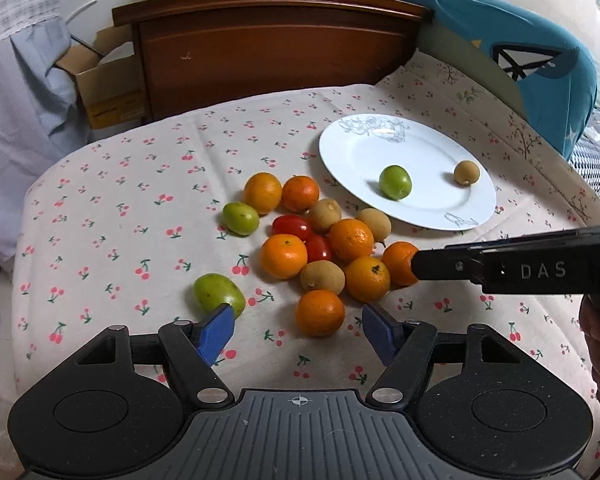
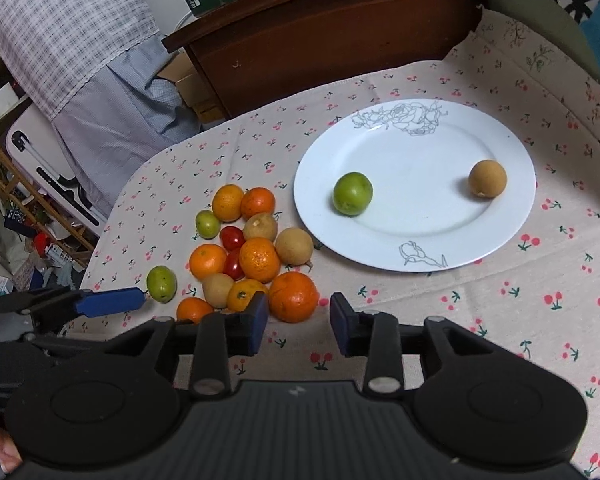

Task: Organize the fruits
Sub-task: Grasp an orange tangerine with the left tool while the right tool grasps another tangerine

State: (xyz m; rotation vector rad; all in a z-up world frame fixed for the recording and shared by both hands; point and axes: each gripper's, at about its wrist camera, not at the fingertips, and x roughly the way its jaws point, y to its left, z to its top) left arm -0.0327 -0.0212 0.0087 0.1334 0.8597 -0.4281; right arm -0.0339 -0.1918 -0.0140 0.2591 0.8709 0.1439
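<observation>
A pile of fruit lies on the cherry-print tablecloth (image 1: 140, 184): several oranges (image 1: 283, 256), two cherry tomatoes (image 1: 291, 226), brown longans (image 1: 322, 277) and green fruits (image 1: 241, 218). The white plate (image 1: 360, 152) (image 2: 420, 216) to the right holds one green fruit (image 2: 352, 193) and one longan (image 2: 487, 179). My left gripper (image 1: 298, 322) stands open above the cloth; the nearest orange (image 1: 320, 313) lies just beyond its gap, and a green fruit (image 1: 216, 294) sits by its left finger. My right gripper (image 2: 299, 312) is open, empty, with an orange (image 2: 294, 296) just ahead.
A dark wooden headboard (image 1: 268, 48) stands behind the table, with a cardboard box (image 1: 100, 84) to its left. A blue cushion (image 1: 540, 60) lies at the back right. The cloth drops off at the table's left edge (image 2: 100, 240), with clutter on the floor below.
</observation>
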